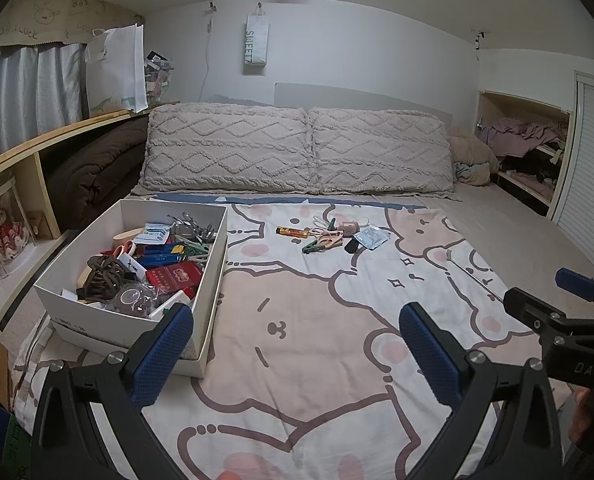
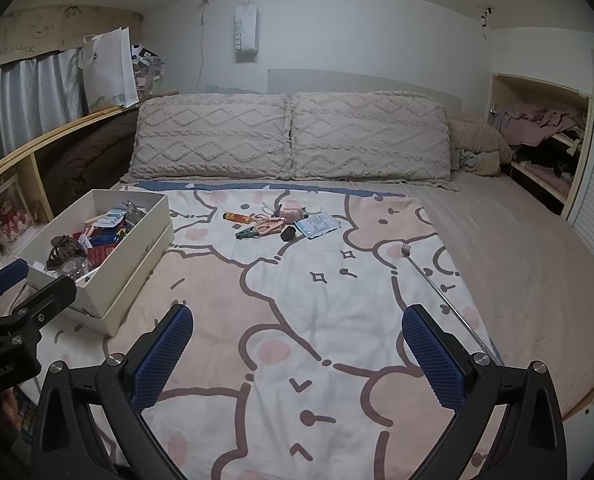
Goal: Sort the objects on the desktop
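Both grippers hang above the near end of the bed, empty, with their blue fingers spread wide: the left gripper (image 1: 297, 354) just right of the white box (image 1: 109, 320), the right gripper (image 2: 299, 356) further right, over the cartoon-print blanket (image 2: 297, 280). Judging by this, neither has started a pick; they look poised for a reach toward the far middle of the blanket, where the loose items lie in one small heap. Counted there: one orange-and-yellow stick-shaped item (image 1: 292, 232), one green clip (image 1: 312, 246), one pair of pink scissors (image 1: 331, 240), one pink case (image 1: 347, 228), one black piece (image 1: 352, 245), and one clear packet (image 1: 371, 237). A white cord lies among them, too tangled to count surely. One thin metal fork-tipped rod (image 2: 437, 284) lies apart, right. The box, at the left edge and already full of oddments, likely serves as the sorting target. Two pillows (image 1: 297, 150) stand at the far end.
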Action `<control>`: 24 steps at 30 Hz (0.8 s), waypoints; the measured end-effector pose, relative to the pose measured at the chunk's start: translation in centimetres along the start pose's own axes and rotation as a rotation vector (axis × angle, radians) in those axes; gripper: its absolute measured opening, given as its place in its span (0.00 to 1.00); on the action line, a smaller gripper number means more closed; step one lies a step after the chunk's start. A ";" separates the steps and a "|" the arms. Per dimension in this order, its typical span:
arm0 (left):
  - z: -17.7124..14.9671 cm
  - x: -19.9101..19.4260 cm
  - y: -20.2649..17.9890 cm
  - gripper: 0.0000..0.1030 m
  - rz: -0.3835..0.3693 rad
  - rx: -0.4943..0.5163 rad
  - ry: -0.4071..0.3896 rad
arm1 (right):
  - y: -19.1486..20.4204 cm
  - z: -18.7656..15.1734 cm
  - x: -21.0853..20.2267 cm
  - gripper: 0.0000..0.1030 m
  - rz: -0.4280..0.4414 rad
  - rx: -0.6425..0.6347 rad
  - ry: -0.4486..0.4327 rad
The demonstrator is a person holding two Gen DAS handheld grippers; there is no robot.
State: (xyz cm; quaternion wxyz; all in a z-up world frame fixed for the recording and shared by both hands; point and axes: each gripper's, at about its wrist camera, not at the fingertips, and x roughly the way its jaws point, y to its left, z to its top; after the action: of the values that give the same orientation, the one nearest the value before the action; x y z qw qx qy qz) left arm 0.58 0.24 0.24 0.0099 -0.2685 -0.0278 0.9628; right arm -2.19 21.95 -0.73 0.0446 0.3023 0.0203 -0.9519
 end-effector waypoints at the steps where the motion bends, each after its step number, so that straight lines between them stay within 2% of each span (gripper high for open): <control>1: 0.0 0.0 0.0 1.00 0.000 0.000 0.000 | 0.0 0.0 0.0 1.00 0.000 -0.001 0.001; 14: -0.2 0.5 0.3 1.00 -0.009 -0.008 0.020 | 0.4 -0.3 0.7 1.00 0.001 -0.009 0.021; 24: -1.3 2.9 0.1 1.00 -0.026 -0.013 0.070 | 0.6 -0.9 2.6 1.00 0.002 -0.011 0.067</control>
State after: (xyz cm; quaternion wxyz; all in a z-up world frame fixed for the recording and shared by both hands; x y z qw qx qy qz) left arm -1.28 0.26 -2.36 0.0214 -0.3018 -0.0374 0.9524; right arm -3.70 21.18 -3.00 0.0466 0.3337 0.0267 -0.9411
